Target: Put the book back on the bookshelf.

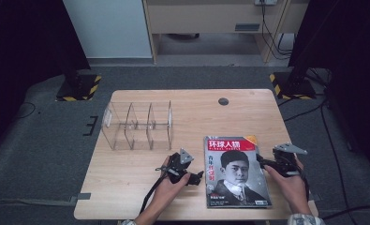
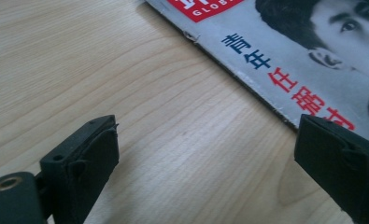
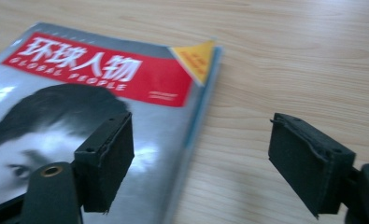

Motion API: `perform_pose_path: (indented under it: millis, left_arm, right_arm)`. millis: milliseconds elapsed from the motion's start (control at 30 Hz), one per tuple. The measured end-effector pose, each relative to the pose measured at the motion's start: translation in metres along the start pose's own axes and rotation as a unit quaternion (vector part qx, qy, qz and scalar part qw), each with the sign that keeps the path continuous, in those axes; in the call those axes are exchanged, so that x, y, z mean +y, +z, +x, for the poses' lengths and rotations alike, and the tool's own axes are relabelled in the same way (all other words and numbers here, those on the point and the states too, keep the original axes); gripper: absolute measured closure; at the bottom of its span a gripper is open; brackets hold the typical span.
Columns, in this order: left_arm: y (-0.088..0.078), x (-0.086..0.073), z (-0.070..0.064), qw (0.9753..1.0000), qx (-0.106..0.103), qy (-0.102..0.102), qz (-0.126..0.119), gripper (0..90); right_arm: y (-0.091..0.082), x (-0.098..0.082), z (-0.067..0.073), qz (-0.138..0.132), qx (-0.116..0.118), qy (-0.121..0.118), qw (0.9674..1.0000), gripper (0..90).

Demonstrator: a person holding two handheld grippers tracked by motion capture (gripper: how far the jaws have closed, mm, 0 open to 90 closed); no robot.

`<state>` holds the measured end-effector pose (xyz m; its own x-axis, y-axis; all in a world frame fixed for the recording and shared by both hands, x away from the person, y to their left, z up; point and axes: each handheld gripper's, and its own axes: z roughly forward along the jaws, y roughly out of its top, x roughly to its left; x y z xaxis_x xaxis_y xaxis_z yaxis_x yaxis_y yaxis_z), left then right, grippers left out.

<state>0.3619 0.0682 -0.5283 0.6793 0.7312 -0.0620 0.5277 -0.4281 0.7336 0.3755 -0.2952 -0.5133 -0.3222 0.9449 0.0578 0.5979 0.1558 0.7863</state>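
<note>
A magazine (image 1: pixel 236 171) with a red title band and a black-and-white portrait lies flat on the wooden table (image 1: pixel 126 187), right of centre. My left gripper (image 1: pixel 199 177) is open at the magazine's left edge (image 2: pixel 247 84), one jaw over bare wood, the other over the cover. My right gripper (image 1: pixel 262 164) is open at the magazine's right edge (image 3: pixel 196 126), its jaws straddling that edge with nothing pressed between them. A hand holds each gripper from the near side.
A clear acrylic divider rack (image 1: pixel 138 124) with several compartments stands at the table's back left. A round cable hole (image 1: pixel 223 101) sits near the far edge. Black stands with striped bases (image 1: pixel 77 86) flank the table on the floor.
</note>
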Motion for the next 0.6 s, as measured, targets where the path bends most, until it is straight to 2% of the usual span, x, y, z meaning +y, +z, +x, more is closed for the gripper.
perform_pose_path:
  millis: [33, 100, 200, 300, 367, 467, 600]
  left_arm:
    - [0.0, 0.001, -0.006, 0.9999, -0.009, 0.008, -0.006, 7.0]
    - [0.0, 0.003, -0.01, 0.9998, -0.01, 0.015, -0.009, 7.0]
    - [-0.001, 0.004, -0.014, 0.9997, -0.014, 0.018, -0.011, 7.3]
    - [-0.002, 0.006, -0.024, 0.9993, -0.023, 0.025, -0.015, 8.1]
    - [-0.001, 0.008, -0.029, 0.9992, -0.03, 0.021, -0.015, 9.4]
    - [0.0, 0.01, -0.033, 0.9991, -0.033, 0.02, -0.016, 11.9]
    - [0.006, 0.009, -0.046, 0.999, -0.027, 0.033, -0.015, 17.5]
  right_arm:
    - [0.003, 0.0, 0.006, 0.005, 0.013, -0.006, 0.9999, 19.6]
    - [0.006, -0.001, 0.01, 0.013, 0.021, -0.014, 0.9996, 18.6]
    - [0.009, -0.003, 0.013, 0.022, 0.026, -0.013, 0.9993, 17.7]
    - [0.012, -0.005, 0.013, 0.03, 0.031, -0.014, 0.999, 16.8]
    - [0.013, -0.006, 0.014, 0.036, 0.033, -0.015, 0.9987, 16.4]
    - [0.015, -0.006, 0.015, 0.037, 0.036, -0.02, 0.9985, 15.9]
    - [0.02, -0.007, 0.019, 0.048, 0.043, -0.028, 0.9975, 14.8]
